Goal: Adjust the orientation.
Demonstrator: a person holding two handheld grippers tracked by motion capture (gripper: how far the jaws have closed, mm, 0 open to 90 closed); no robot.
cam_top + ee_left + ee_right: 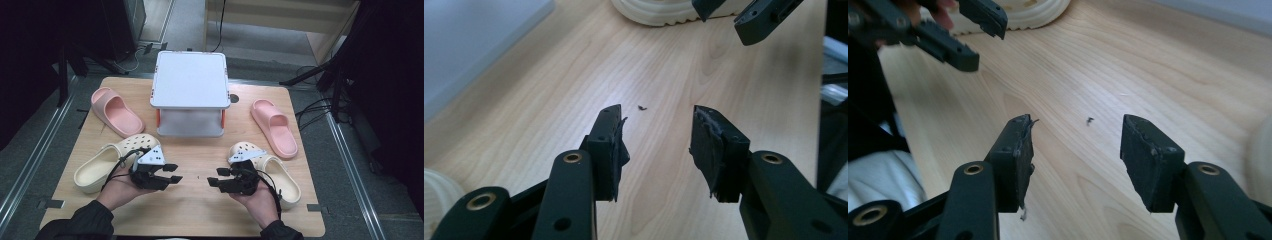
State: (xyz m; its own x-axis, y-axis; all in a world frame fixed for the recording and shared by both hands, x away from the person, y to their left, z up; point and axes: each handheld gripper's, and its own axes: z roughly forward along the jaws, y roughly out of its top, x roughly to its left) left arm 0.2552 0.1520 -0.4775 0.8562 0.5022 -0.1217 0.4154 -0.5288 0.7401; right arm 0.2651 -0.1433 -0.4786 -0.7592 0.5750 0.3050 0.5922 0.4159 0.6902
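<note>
Both pairs of fingers stand wide and hold nothing: my left gripper [172, 179] and right gripper [216, 178] face each other low over the bare near middle of the table [195, 212]. Just beside each lies a cream clog: the left clog [107, 161] and the right clog [272, 172]. I judge this the start; next I must swing outward to grasp one.

A: Where's the high camera?
B: Above the bench's [200, 210] near edge, looking forward and down, far enough to take in all four corners.
A: The two riding cameras?
B: Each sits low behind its own tongs, facing the other across mid-bench. Both share the dark speck [642, 107] on the wood.
</note>
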